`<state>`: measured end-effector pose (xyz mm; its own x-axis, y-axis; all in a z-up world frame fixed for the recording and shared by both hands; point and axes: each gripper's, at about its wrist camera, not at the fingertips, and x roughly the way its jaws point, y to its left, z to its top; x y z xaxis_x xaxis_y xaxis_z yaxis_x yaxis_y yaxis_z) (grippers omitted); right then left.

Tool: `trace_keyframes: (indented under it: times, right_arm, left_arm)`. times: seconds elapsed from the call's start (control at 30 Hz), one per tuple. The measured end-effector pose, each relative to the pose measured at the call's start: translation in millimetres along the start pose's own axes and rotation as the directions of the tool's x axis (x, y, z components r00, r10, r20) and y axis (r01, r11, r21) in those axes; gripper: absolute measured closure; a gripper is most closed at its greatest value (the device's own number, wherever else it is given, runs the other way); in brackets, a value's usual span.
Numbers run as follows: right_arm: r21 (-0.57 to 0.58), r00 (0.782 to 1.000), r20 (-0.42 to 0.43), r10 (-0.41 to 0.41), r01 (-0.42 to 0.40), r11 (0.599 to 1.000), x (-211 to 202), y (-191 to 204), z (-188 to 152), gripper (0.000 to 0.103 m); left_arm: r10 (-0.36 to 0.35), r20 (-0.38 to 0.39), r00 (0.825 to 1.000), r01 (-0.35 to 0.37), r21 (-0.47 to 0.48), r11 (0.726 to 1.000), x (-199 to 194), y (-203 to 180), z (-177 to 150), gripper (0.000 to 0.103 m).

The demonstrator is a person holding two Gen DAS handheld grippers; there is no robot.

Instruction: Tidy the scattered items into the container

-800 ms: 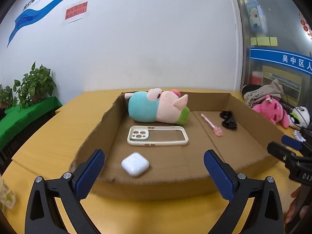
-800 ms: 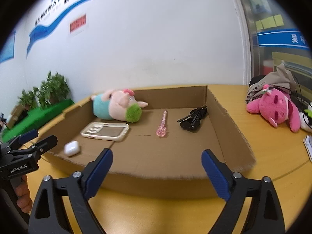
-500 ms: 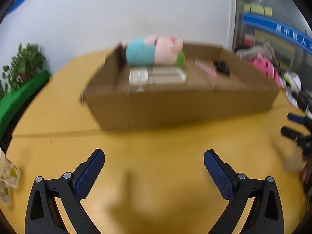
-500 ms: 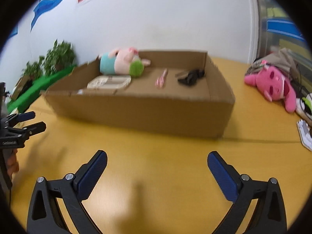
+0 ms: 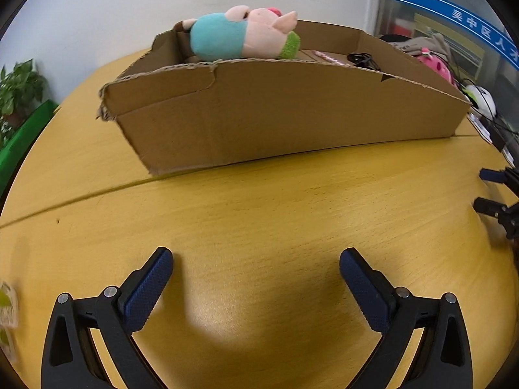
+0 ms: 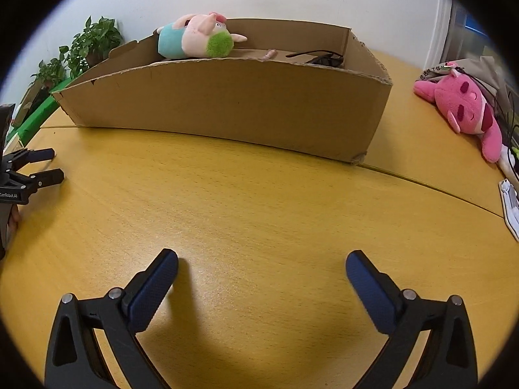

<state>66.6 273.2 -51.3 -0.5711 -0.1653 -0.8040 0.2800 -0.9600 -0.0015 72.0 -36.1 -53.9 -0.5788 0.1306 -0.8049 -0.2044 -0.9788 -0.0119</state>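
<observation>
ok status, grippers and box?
Left gripper open, empty. Right gripper open, empty. Cardboard box holds pig plush, sunglasses. Bare table between.

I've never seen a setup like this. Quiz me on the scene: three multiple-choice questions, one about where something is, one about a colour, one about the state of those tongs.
1. Where is the pig toy with the teal body?
A. On the bare table
B. Inside the cardboard box
C. Between the tongs

2. What colour is the plush toy lying on the table outside the box?
A. Pink
B. Blue
C. Yellow

3. How do the right tongs stand?
A. Shut on a toy
B. Shut, holding nothing
C. Open, holding nothing

Answers:
1. B: the pig toy rises above the rim of the cardboard box.
2. A: the plush toy lying on the table right of the box is bright pink.
3. C: the right tongs have their pads wide apart with only bare table between them.
</observation>
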Motion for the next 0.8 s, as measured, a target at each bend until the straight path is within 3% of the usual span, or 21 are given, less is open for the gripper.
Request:
trace_keyframes:
  times: [0.8]
  right_arm:
    - [0.001, 1.000, -0.004, -0.002, 0.002, 1.000, -0.5, 1.8, -1.1, 0.000]
  left_arm:
    - [-0.013, -0.004, 1.000, 0.013, 0.018, 1.000, 0.7, -5.3, 2.5, 0.000]
